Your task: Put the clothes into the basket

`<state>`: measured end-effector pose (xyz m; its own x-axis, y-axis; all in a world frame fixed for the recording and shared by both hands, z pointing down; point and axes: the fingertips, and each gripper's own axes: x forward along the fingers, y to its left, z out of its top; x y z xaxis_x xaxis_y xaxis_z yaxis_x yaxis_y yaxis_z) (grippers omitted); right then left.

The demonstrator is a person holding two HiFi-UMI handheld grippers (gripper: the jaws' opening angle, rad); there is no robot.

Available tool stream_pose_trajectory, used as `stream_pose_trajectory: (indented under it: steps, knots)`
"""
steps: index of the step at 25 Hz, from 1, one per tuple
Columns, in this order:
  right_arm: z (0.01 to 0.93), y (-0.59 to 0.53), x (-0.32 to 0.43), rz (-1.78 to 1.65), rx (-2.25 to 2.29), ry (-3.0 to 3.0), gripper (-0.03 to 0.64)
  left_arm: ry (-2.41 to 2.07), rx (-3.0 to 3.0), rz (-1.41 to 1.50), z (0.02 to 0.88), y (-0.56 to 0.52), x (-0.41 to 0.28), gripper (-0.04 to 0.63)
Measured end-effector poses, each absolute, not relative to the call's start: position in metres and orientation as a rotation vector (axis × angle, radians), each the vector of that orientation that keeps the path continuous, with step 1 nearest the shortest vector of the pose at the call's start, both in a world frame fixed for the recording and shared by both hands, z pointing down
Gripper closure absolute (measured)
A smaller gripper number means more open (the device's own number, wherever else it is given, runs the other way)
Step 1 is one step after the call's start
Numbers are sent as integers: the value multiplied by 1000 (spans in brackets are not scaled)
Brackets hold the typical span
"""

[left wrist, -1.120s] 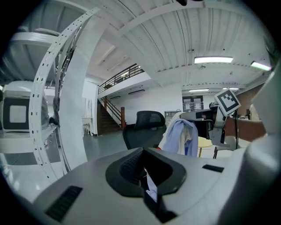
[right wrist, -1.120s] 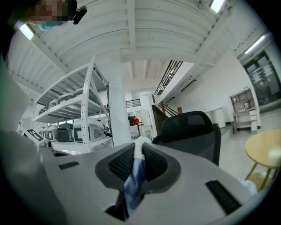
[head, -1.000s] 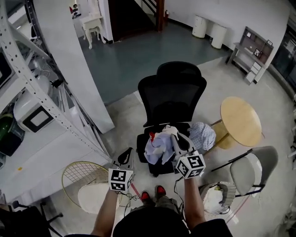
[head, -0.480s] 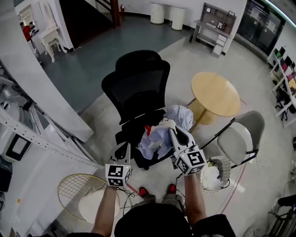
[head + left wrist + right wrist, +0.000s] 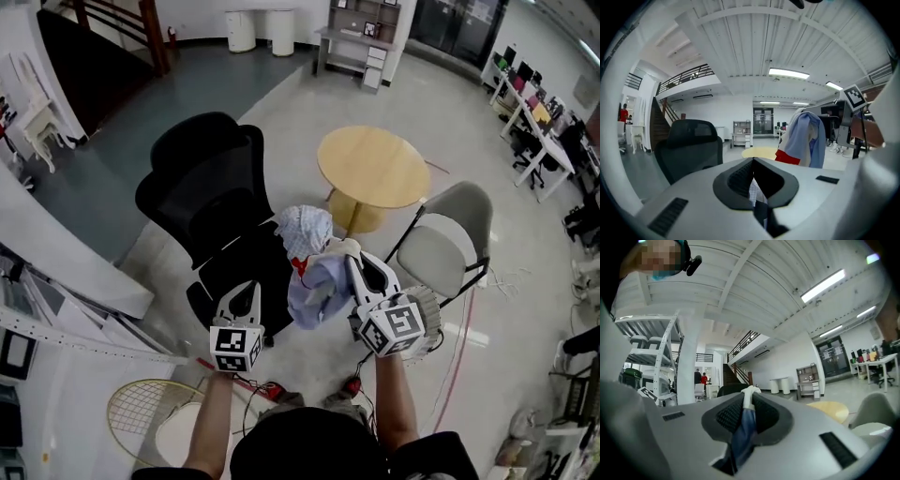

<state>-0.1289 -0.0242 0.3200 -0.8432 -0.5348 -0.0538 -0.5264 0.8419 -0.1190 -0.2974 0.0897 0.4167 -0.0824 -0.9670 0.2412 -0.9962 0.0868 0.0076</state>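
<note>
The black office chair (image 5: 202, 187) stands far left, the round wooden table (image 5: 370, 169) far right, and a grey folding chair (image 5: 441, 253) is nearer on the right. A wire basket (image 5: 141, 412) sits on the floor near left. A pale woven basket (image 5: 429, 305) peeks out just right of my right gripper (image 5: 350, 251), which is clamped on the clothes (image 5: 314, 286), a blue-and-white bundle hanging between my grippers. My left gripper (image 5: 246, 289) is closed, tips together.
</note>
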Motion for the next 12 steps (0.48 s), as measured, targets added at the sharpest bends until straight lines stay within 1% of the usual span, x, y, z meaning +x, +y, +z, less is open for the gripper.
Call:
stream_pose_trajectory:
  steps: [12]
  knots:
    - [317,-88,29,-111,-1133,2838,557,-1963,2191,261,421,1,-155,588]
